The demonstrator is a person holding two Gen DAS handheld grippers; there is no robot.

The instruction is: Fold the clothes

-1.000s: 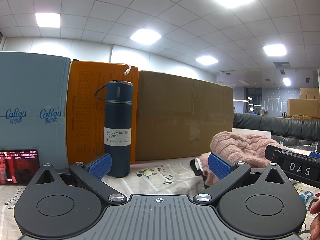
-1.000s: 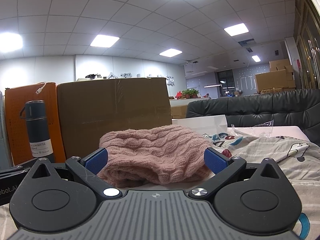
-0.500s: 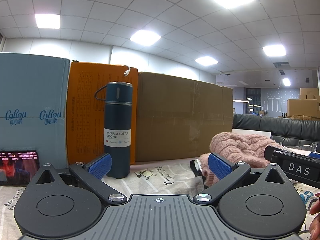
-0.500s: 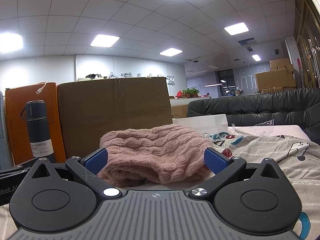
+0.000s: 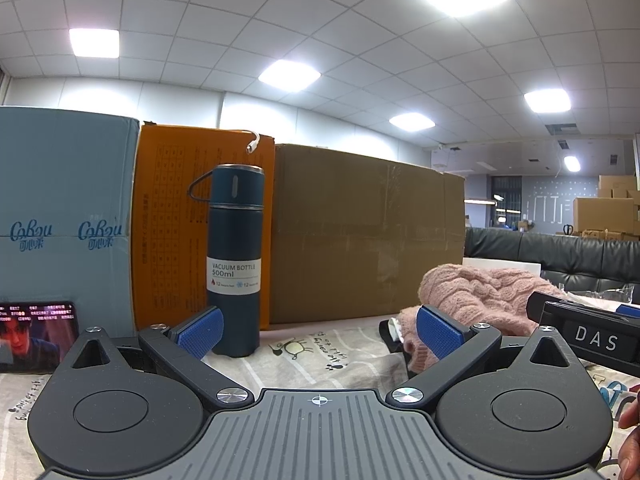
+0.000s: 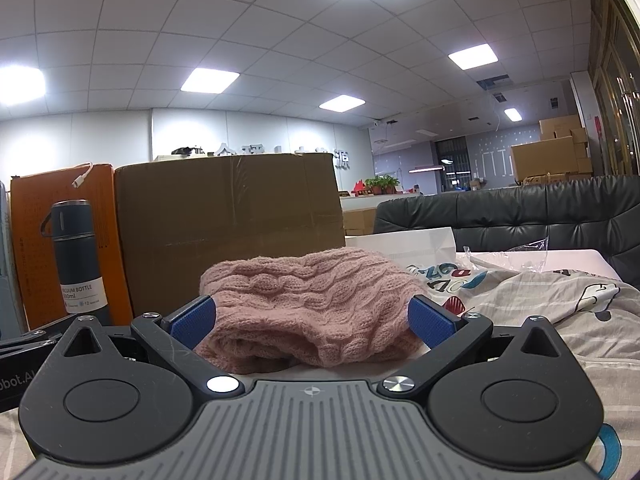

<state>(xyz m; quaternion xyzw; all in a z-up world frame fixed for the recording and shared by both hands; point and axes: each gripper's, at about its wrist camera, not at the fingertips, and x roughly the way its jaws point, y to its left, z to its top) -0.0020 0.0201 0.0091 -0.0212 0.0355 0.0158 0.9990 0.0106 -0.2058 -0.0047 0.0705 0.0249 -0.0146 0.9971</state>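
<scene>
Pink knitted sweater (image 6: 308, 308) lies bunched on the bench, on a printed cloth (image 6: 560, 312), right in front of the right tool (image 6: 312, 318), whose jaws stand wide apart with nothing between the pads. The left tool (image 5: 318, 330) is also spread open and empty; from there the sweater (image 5: 476, 292) sits off to the right. A vacuum bottle (image 5: 235, 260) stands upright just beyond the left tool, near the brown box (image 5: 368, 236). I think the risks are these: a wide sweep of the left tool can knock the bottle over, and a shallow pinch can catch only one layer of loose knit, or the cloth under it.
</scene>
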